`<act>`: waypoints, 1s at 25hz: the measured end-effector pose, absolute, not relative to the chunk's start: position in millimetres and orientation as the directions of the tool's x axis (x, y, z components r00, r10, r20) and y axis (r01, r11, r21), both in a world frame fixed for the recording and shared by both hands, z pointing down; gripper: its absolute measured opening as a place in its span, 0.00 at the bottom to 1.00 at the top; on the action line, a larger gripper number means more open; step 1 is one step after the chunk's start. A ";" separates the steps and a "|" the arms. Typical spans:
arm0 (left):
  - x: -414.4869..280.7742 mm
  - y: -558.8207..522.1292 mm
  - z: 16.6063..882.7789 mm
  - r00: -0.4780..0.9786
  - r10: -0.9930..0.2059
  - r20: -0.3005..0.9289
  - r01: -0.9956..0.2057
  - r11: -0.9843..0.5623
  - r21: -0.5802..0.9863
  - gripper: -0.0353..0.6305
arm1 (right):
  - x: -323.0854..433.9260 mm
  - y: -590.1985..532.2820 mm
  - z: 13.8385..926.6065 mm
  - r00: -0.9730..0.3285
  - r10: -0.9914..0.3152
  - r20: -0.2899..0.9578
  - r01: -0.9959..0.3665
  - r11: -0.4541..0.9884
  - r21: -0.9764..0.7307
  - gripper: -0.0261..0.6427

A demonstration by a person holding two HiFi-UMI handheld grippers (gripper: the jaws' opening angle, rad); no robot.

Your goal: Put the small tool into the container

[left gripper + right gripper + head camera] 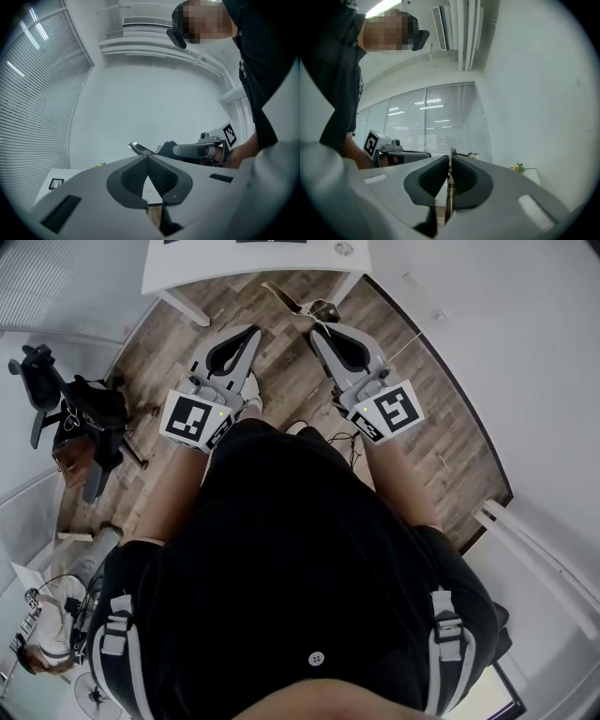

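**Right tool has the piece, desk just ahead**

Here I stand, both tools held out in front of my chest and pointing away from me, side by side with a gap between them.

My right tool (pixel 450 158) is the busy one. Its jaws are nearly together, pinched on a thin metal piece (pixel 139 148) that I see edge-on between the pads in the right gripper view. From the left gripper view the piece pokes out past the right tool's tips (shiny, flat, slightly angled). From my head it hangs over the wood floor (pixel 450 446), close to the front edge of the white desk (pixel 234 268) but not above it.

My left tool (pixel 147 158) is closed tip to tip, the two dark pads meeting in a point with nothing between them.

Off to my left a black office chair (pixel 56 399) stands on the floor, well apart from both tools. Window blinds (pixel 33 93) fill that side of the room, and a small yellow flower (pixel 518 167) sits on a white surface at my right.
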State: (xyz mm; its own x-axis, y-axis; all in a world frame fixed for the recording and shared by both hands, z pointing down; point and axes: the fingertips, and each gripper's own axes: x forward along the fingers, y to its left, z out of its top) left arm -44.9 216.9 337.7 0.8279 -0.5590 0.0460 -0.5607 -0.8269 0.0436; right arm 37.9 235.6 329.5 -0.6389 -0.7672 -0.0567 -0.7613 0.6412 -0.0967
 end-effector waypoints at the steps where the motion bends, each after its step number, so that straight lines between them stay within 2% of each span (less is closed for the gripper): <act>1: -46.7 206.7 337.1 0.830 -0.556 0.044 -0.558 -0.829 0.043 0.06 | 35.9 226.2 329.7 -0.637 -0.769 -0.052 -0.764 0.639 -0.095 0.08; 13: -66.4 86.6 329.5 0.861 -0.507 0.034 -0.508 -0.861 0.030 0.06 | 5.9 108.2 319.3 -0.603 -0.797 -0.039 -0.792 0.604 -0.087 0.08; 25: -94.8 13.0 337.4 0.894 -0.445 0.043 -0.447 -0.892 0.064 0.06 | -22.3 34.1 322.5 -0.539 -0.842 -0.025 -0.834 0.537 -0.129 0.08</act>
State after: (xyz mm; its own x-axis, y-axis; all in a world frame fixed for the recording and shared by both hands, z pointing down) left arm -94.8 13.0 337.4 0.8944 -0.4452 0.0433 -0.4472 -0.8922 0.0639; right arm -22.3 34.1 322.5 -0.5387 -0.8421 -0.0251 -0.8336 0.5371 -0.1286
